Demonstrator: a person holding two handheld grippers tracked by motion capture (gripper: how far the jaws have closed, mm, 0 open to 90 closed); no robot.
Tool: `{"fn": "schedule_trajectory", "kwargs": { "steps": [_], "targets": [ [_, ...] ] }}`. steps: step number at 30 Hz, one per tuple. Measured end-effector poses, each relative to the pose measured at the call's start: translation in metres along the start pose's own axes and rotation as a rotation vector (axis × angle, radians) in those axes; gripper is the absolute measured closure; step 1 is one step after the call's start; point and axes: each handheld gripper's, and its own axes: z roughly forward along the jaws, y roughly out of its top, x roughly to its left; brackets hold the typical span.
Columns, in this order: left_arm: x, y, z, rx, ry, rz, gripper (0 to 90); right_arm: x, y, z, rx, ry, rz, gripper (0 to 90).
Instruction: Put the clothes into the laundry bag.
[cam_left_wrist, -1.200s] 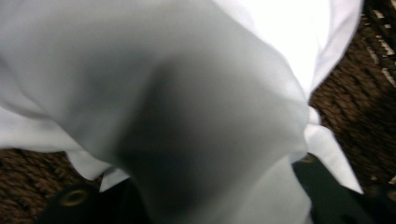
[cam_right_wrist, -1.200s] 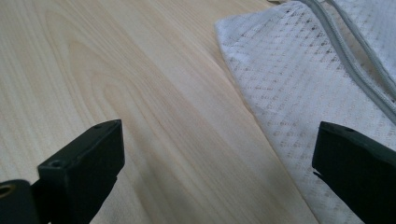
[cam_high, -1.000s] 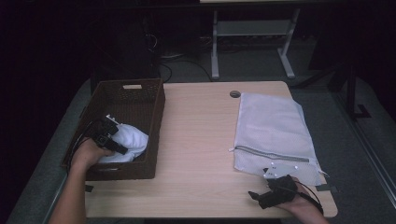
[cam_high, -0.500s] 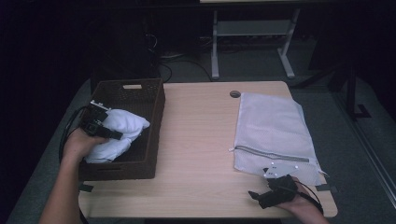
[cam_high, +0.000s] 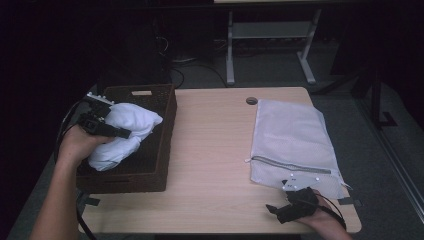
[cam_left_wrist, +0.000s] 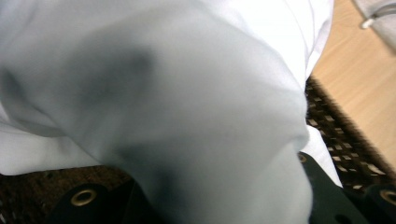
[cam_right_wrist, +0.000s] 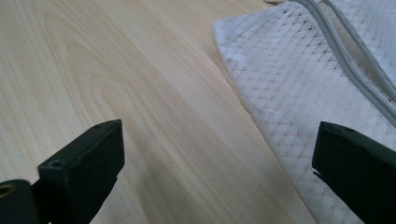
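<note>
At frame left my left gripper (cam_high: 107, 127) is clamped on the white cloth (cam_high: 125, 131), which seems to hide its jaws, above the basket (cam_high: 150, 172); lower right, my right gripper (cam_high: 280, 210) rests, jaws apart.

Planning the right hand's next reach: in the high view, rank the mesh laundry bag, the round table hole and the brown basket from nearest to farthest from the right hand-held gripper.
1. Mesh laundry bag: just above the right hand-held gripper, on the table's right.
2. Round table hole: far edge, near the middle.
3. Brown basket: left side, across the bare wood.
</note>
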Motion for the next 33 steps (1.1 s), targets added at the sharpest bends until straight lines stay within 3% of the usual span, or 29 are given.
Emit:
{"fn": "schedule_trajectory", "kwargs": {
  "steps": [14, 26, 33],
  "targets": [
    [-0.041, 0.029, -0.008, -0.034, -0.072, 0.055, 69.0, 0.000, 0.000, 0.000, -0.002, -0.001, -0.002, 2.4],
    [-0.087, 0.058, 0.003, -0.046, -0.134, 0.115, 69.0, -0.001, -0.001, -0.001, -0.005, -0.004, -0.003, 2.4],
    [-0.122, 0.076, 0.015, -0.042, -0.157, 0.202, 69.0, 0.000, 0.000, -0.002, -0.007, -0.002, -0.007, 2.4]
  ]
}}
